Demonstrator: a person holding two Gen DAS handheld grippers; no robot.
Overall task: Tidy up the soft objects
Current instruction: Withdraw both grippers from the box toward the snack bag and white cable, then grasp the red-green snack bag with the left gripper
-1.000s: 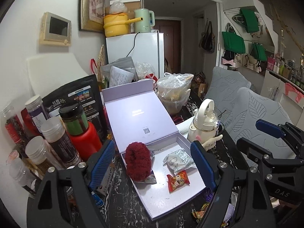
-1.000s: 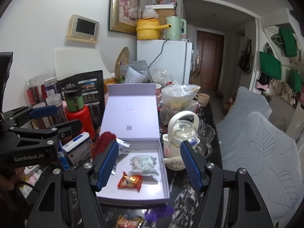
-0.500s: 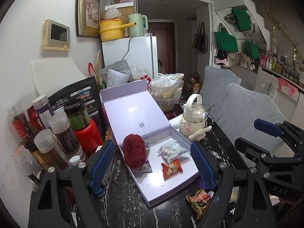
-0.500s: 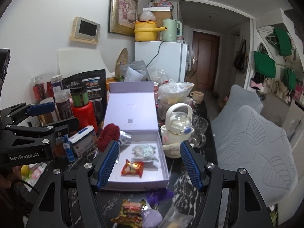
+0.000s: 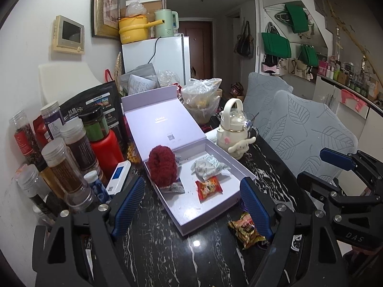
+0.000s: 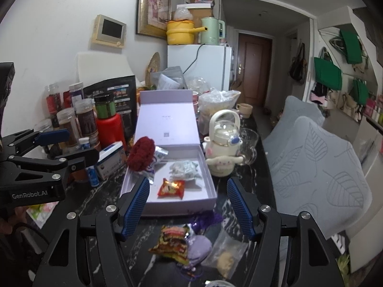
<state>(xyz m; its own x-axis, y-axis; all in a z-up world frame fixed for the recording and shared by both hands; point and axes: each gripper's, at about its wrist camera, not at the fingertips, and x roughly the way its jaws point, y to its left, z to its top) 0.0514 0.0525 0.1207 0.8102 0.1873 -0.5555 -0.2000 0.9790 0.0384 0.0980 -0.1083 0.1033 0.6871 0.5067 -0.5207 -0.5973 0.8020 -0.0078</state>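
Right hand-held gripper [image 6: 188, 206] hangs over the near edge of the bench [image 6: 153, 236], jaws standing well apart with nothing between the pads. Just below and in front of it lies a little heap: a snack packet [image 6: 173, 241], a soft purple pouch [image 6: 198, 248] touching the packet's right side, a clear bag [image 6: 225, 251] beside that. The packet's long axis runs roughly away from the camera, tilted a touch, so it sits almost along the line of the fingers, and these jaws would close across its narrow width.

Left hand-held gripper [image 5: 191, 205] is also wide open and empty, sitting off to the left, its right finger just beside that same packet [image 5: 246, 229]. My call: the right one is the nearer and better lined up.

Beyond both, the open lilac box [image 6: 205, 179] waits, already holding a fuzzy red ball [image 6: 141, 154] at its left wall, a pale wrapped packet [image 6: 184, 169] and a red sachet [image 6: 171, 187].
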